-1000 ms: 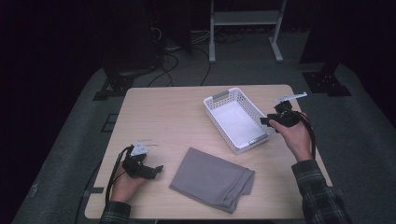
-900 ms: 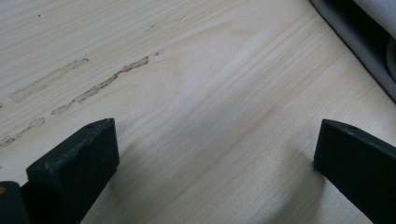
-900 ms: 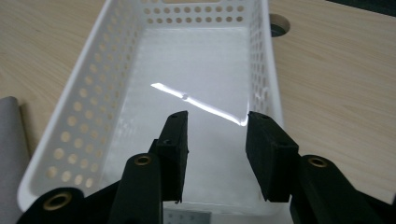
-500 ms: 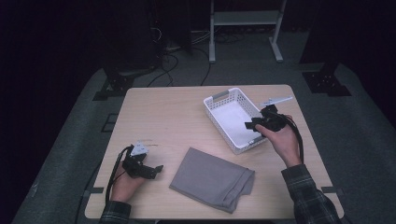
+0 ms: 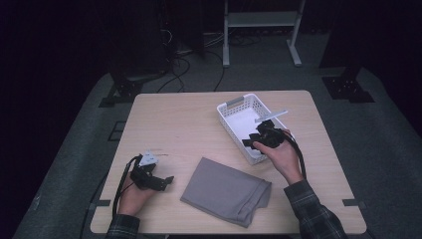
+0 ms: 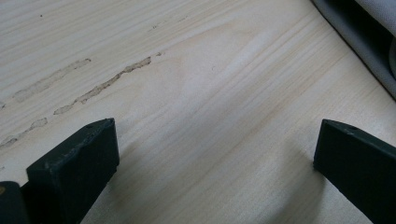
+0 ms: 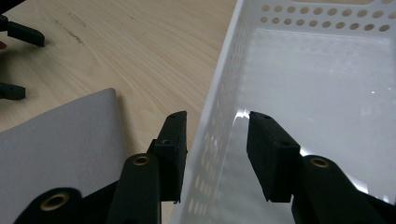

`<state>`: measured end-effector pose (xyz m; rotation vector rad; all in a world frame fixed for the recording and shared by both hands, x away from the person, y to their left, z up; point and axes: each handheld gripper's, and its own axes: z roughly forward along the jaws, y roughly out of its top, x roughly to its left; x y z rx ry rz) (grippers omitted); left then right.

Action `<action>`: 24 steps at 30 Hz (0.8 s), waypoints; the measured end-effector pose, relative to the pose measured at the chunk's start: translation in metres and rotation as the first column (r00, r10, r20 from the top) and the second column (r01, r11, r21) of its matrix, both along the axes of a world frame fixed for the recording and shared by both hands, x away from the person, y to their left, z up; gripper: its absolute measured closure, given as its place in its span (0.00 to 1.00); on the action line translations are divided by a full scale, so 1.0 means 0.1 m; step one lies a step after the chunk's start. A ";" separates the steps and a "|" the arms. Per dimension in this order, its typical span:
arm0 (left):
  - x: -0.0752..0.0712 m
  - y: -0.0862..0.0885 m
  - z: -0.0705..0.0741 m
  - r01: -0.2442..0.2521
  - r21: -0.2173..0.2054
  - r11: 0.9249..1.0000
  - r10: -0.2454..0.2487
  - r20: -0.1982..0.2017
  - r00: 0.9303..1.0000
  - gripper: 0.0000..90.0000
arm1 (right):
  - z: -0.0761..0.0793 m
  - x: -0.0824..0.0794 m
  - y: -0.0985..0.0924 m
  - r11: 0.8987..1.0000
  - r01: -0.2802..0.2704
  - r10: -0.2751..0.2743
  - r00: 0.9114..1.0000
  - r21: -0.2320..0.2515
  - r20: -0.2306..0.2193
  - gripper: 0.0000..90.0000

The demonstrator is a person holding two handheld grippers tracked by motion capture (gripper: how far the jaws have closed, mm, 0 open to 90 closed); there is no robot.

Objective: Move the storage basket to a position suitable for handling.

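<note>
A white perforated basket (image 5: pixel 234 107) stands at the table's right of centre, and nothing lies on its floor that I can see. My right gripper (image 5: pixel 251 139) is at the basket's near end. In the right gripper view my right gripper (image 7: pixel 217 140) straddles the long wall of the basket (image 7: pixel 322 28), one jaw outside and one inside, with a gap at the inner jaw. A folded grey cloth (image 5: pixel 226 191) lies flat at the front centre. My left gripper (image 5: pixel 166 181) rests on the table left of the cloth, jaws wide apart with bare wood between them (image 6: pixel 215 154).
The light wooden table (image 5: pixel 174 124) has free surface at its back left. The cloth's edge (image 6: pixel 355 42) is at the top right of the left gripper view. The left gripper (image 7: pixel 16 60) appears far off beyond the cloth (image 7: pixel 60 135). Dark floor, cables and a stand surround the table.
My right hand has moved left from the basket's right side across to its near left wall, and the jaws now stand astride that wall. The left hand has stayed put.
</note>
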<state>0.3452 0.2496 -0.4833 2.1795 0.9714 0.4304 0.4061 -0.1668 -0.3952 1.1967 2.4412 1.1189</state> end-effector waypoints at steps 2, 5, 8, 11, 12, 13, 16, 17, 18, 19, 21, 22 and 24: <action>0.00 0.00 0.00 0.000 0.000 1.000 0.000 0.000 1.000 0.00 | -0.04 0.03 0.06 1.000 -0.010 0.010 1.000 -0.001 -0.009 0.64; 0.00 0.00 0.00 0.001 0.002 1.000 -0.001 0.001 1.000 0.00 | -0.12 0.09 0.15 1.000 -0.010 0.010 1.000 -0.028 -0.014 0.67; 0.00 0.00 0.00 0.001 0.002 1.000 -0.001 0.001 1.000 0.00 | -0.15 0.13 0.18 0.999 -0.006 0.005 1.000 -0.037 -0.023 0.69; 0.00 0.00 0.00 0.001 0.002 1.000 -0.001 0.001 1.000 0.00 | -0.19 0.17 0.19 0.999 -0.001 -0.001 0.999 -0.034 -0.041 0.72; 0.00 0.00 0.00 0.001 0.002 1.000 -0.001 0.001 1.000 0.00 | -0.20 0.18 0.19 1.000 -0.004 0.002 0.999 -0.030 -0.043 0.74; 0.00 0.00 0.00 0.001 0.002 1.000 -0.001 0.001 1.000 0.00 | -0.19 0.19 0.20 0.999 -0.006 0.005 0.999 -0.031 -0.049 0.75; 0.00 0.00 0.00 0.000 0.002 1.000 0.000 0.001 1.000 0.00 | -0.19 0.20 0.24 0.999 -0.013 0.011 0.999 -0.045 -0.049 0.77; 0.00 0.00 0.00 0.000 0.002 1.000 0.000 0.001 1.000 0.00 | -0.19 0.20 0.24 0.999 -0.013 0.011 0.999 -0.045 -0.049 0.77; 0.00 0.00 0.00 0.000 0.002 1.000 0.000 0.001 1.000 0.00 | -0.19 0.20 0.25 0.999 -0.013 0.011 0.999 -0.050 -0.047 0.77; 0.00 0.00 0.00 0.000 0.003 1.000 0.000 0.001 1.000 0.00 | -0.19 0.21 0.27 0.998 -0.015 0.012 0.999 -0.060 -0.049 0.80; -0.01 0.00 0.00 -0.003 0.000 1.000 0.003 -0.001 1.000 0.00 | -0.19 0.22 0.28 0.998 -0.015 0.012 0.998 -0.062 -0.054 0.82; -0.01 0.00 0.00 -0.003 0.000 1.000 0.003 -0.001 1.000 0.00 | -0.19 0.22 0.28 0.998 -0.015 0.012 0.998 -0.062 -0.054 0.82; -0.01 0.00 0.00 -0.002 0.001 1.000 0.002 0.000 1.000 0.00 | -0.19 0.22 0.28 0.998 -0.013 0.009 0.998 -0.062 -0.055 0.82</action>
